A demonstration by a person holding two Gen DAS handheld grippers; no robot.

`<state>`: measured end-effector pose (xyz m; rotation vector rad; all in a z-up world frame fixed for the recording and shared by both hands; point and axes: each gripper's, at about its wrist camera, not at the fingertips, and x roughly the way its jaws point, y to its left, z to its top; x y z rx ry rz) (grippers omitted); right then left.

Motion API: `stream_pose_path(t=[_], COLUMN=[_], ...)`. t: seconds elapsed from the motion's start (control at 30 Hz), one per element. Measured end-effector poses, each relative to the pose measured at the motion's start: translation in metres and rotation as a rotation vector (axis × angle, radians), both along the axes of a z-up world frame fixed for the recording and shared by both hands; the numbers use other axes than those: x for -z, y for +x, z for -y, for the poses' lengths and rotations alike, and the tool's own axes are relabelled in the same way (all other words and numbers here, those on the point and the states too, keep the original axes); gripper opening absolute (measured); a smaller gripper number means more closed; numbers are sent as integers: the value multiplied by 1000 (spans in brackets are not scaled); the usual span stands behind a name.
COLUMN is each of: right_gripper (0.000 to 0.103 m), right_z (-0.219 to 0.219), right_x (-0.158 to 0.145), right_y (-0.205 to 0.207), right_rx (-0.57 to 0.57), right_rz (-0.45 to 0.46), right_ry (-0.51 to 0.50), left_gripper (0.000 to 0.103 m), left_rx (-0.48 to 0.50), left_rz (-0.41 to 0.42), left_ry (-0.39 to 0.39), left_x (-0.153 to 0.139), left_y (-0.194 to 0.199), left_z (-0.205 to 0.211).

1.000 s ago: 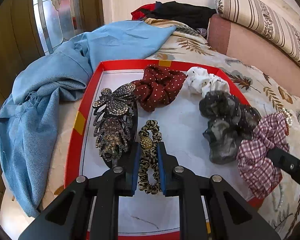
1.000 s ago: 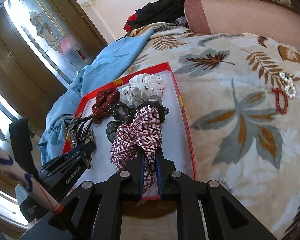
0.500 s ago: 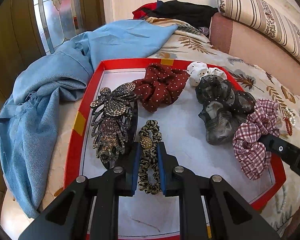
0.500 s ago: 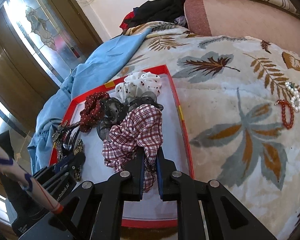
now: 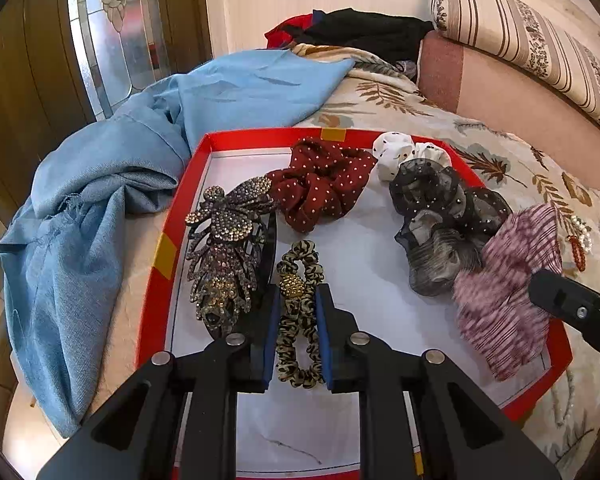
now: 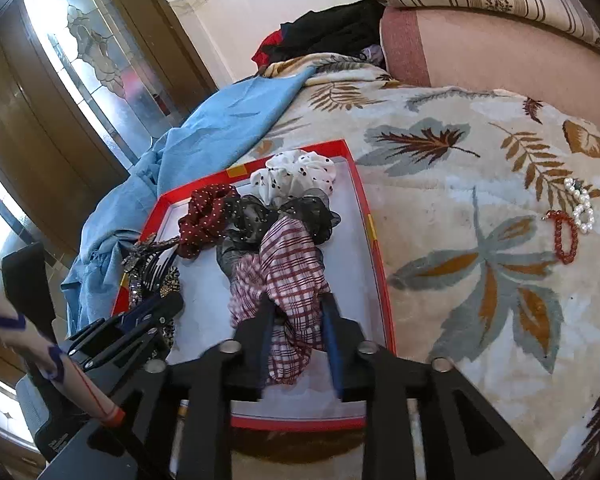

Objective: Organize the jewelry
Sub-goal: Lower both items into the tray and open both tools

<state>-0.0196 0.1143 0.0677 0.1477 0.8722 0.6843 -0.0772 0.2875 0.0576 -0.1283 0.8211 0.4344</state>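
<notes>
A red-rimmed tray (image 5: 172, 216) with a white floor lies on the bed. In it are a rhinestone hair clip (image 5: 226, 248), a maroon dotted scrunchie (image 5: 320, 188), a white dotted scrunchie (image 5: 396, 156), a black sheer scrunchie (image 5: 440, 220) and a red plaid scrunchie (image 5: 504, 288). My left gripper (image 5: 298, 312) is shut on a leopard-print hair tie (image 5: 298, 320) resting on the tray floor. My right gripper (image 6: 298, 320) has its jaws spread apart around the plaid scrunchie (image 6: 288, 280), which lies in the tray (image 6: 374, 240). A red bead bracelet (image 6: 564, 236) and a pearl clip (image 6: 580, 204) lie on the bedspread at the right.
A blue cloth (image 5: 100, 200) is heaped left of the tray. Dark clothes (image 5: 360, 32) and a striped bolster (image 5: 540, 40) lie at the back. A wooden door with stained glass (image 6: 84, 60) stands to the left. The leaf-print bedspread (image 6: 480, 280) stretches right of the tray.
My right gripper has carried the plaid scrunchie leftward into the tray and its jaws have opened, letting go of it. The left gripper has stayed shut on the leopard hair tie.
</notes>
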Motion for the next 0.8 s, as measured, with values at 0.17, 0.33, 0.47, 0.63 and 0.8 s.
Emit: stream_pose_path(t=[0.17, 0.33, 0.47, 0.63, 0.8], right_gripper=[32, 32, 32, 34, 35], right_z=[4, 9, 13, 21, 28], right_x=[-5, -11, -16, -19, -21], right_y=[-5, -9, -14, -20, -23], right_rx=[1, 4, 5, 11, 23], right_rz=[13, 29, 40, 42, 39], right_ry=[2, 7, 16, 31, 41], left_gripper=[24, 31, 35, 43, 50], left_rx=[-2, -5, -14, -20, -27], left_rz=[26, 62, 93, 143, 183], left_ry=[30, 55, 76, 110, 129], left_x=[-6, -13, -20, -29, -36], left_y=[-2, -6, -10, -16, -20], left_z=[3, 6, 6, 9, 12])
